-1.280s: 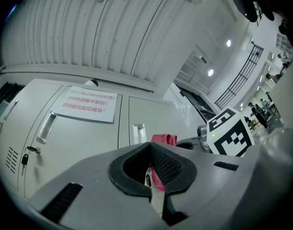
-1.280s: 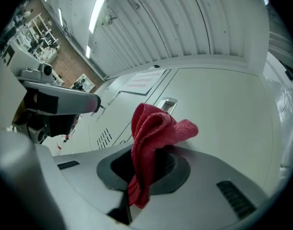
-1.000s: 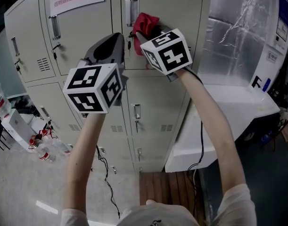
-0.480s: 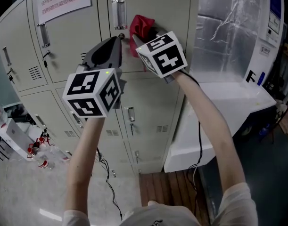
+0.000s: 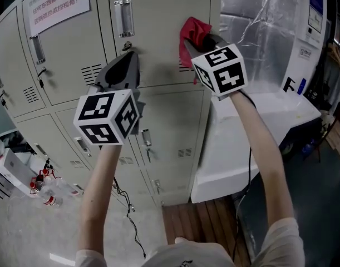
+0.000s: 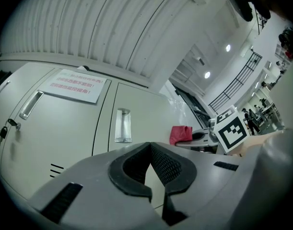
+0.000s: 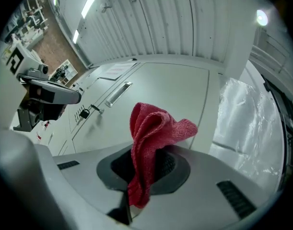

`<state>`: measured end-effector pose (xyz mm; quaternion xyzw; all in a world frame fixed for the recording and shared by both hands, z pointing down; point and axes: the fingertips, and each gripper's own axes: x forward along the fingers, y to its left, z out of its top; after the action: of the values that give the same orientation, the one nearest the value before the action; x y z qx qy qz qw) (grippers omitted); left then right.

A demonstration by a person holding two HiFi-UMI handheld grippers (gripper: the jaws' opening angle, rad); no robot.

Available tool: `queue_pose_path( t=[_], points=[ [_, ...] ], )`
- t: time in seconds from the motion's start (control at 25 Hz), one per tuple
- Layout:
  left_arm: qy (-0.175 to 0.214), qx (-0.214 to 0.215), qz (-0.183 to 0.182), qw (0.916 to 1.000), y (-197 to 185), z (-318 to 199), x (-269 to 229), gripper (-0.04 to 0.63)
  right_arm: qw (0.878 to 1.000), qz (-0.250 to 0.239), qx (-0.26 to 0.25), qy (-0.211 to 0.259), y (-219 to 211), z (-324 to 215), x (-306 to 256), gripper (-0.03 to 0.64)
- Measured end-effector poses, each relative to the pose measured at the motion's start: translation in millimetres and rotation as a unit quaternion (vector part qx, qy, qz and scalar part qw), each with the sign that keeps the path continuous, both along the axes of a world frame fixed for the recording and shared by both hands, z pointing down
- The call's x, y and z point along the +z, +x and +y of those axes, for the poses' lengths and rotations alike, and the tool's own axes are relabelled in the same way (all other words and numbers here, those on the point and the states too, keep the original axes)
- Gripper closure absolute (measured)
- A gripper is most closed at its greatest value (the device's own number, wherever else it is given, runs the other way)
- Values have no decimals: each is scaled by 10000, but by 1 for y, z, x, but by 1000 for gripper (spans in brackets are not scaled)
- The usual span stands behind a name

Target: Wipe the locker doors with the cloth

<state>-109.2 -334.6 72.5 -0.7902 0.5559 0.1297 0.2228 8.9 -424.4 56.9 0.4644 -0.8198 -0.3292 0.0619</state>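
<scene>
My right gripper [image 7: 145, 172] has its jaws clamped on the red cloth [image 7: 153, 133], which bunches above the tips and hangs down between them. In the head view the cloth is at 1 o'clock, by the right edge of an upper locker door [image 5: 158, 21]; I cannot confirm contact. My left gripper [image 6: 155, 174] has its jaws closed tip to tip with nothing between them, at 11 o'clock, below the door handle [image 5: 124, 17].

The cloth [image 5: 193, 29], in the right claw [image 5: 189, 42], lies against the upper locker door [image 5: 158, 32] near its right edge. The left claw [image 5: 132, 54] hangs to its left — below that door's handle [image 5: 124, 17]. A notice [image 5: 54, 4] sits on the door further left — bottles [image 5: 44, 191] stand on the floor, lower left.
</scene>
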Motion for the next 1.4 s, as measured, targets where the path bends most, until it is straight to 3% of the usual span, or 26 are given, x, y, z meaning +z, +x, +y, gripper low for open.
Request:
queue_pose_path(
  t=[0.24,0.48,1.16,1.28,1.4],
  points=[
    [72,53,16,10000,1,2,-4,578,9997,-49,248,-67,37,-7,2,575],
    [137,-177,-251,9994,1,-3,1,578,9989,-63,458,-38,57,-10,1,575],
    [141,-333,-107,9993,-22,12,12,578,9971,-99,747,-113,79,-16,5,575],
    [178,-340,-62,9992,-27,19,10,578,9980,-258,568,-99,69,-3,2,575],
    [221,-300,25,9993,-32,31,10,578,9995,-312,-76,17,27,29,0,575]
  ],
)
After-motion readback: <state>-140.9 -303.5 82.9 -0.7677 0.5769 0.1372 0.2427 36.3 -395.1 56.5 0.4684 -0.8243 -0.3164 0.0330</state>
